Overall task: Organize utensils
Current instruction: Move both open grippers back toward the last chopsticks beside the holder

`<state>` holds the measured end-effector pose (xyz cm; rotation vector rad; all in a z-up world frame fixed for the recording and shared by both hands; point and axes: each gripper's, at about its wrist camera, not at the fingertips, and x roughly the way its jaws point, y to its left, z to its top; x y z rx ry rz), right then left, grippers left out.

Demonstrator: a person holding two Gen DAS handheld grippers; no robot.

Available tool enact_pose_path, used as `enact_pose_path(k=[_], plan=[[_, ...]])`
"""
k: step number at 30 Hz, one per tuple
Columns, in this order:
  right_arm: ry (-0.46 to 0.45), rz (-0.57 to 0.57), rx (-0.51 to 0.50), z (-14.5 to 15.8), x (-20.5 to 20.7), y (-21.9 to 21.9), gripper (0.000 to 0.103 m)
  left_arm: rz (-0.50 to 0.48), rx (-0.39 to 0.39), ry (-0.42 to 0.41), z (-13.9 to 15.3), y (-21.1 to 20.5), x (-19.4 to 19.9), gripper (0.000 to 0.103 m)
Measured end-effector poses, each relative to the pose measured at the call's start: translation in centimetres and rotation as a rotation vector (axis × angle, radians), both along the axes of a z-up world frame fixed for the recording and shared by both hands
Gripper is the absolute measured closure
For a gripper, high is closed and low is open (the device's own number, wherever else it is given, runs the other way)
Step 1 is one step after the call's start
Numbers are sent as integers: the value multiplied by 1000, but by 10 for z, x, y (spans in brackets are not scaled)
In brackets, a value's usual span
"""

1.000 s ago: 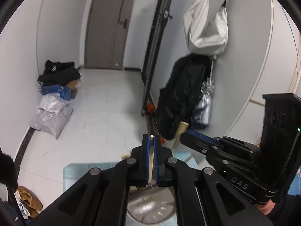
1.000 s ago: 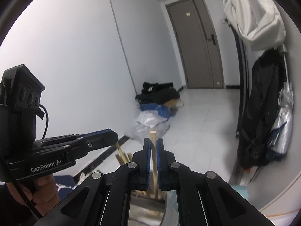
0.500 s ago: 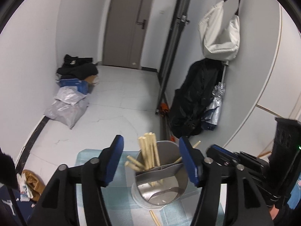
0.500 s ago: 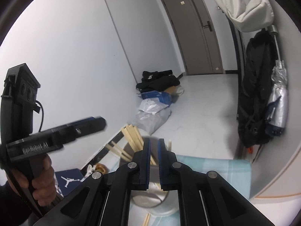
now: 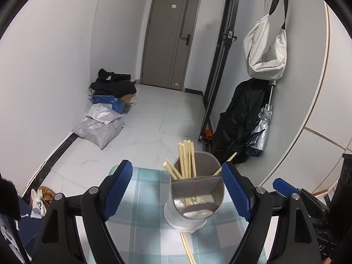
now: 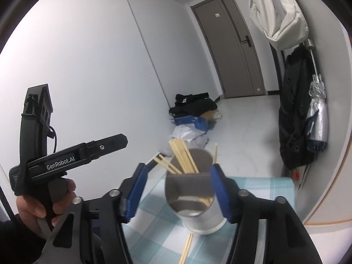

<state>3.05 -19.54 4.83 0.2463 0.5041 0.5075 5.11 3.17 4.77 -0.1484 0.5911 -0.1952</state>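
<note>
Left wrist view shows the left gripper (image 5: 176, 189) with its blue pads spread wide and nothing between them, the metal utensil holder (image 5: 194, 200) standing just ahead, nearer the right-hand pad. The holder is a divided cylinder on a checked tablecloth (image 5: 143, 220); a bundle of chopsticks (image 5: 187, 160) stands upright in its far compartment, leaning toward 11 o'clock, and one stick (image 5: 224, 162) leans out toward 1 o'clock. The near compartment looks empty apart from reflections. The sticks likely stand on end because the narrow cell props them. One loose pair of chopsticks (image 5: 188, 249) lies flat on the cloth at 6 o'clock of the holder, touching or nearly touching its base; this seems the piece not yet sorted. In the right wrist view the right gripper (image 6: 178, 191) is likewise parted and empty, straddling the holder (image 6: 195, 202), with the loose pair (image 6: 187, 249) below it. The cloth's far edge lies close behind the holder, so room is open mainly toward 6 and 9 o'clock.
</note>
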Motion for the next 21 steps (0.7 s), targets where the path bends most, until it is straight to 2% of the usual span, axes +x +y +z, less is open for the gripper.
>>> enact_pose_path(k=[5,14,21], plan=[[16,-10,-5,-10,-16,2,32,18,3,8,-9,5,-12,22],[53,-26,-50,-34,-31,12,32,49,-10,33,-34,13,-23,21],[152,-30,-95,-67,-22,17,32,74,-9,90,-63,20,-17,21]])
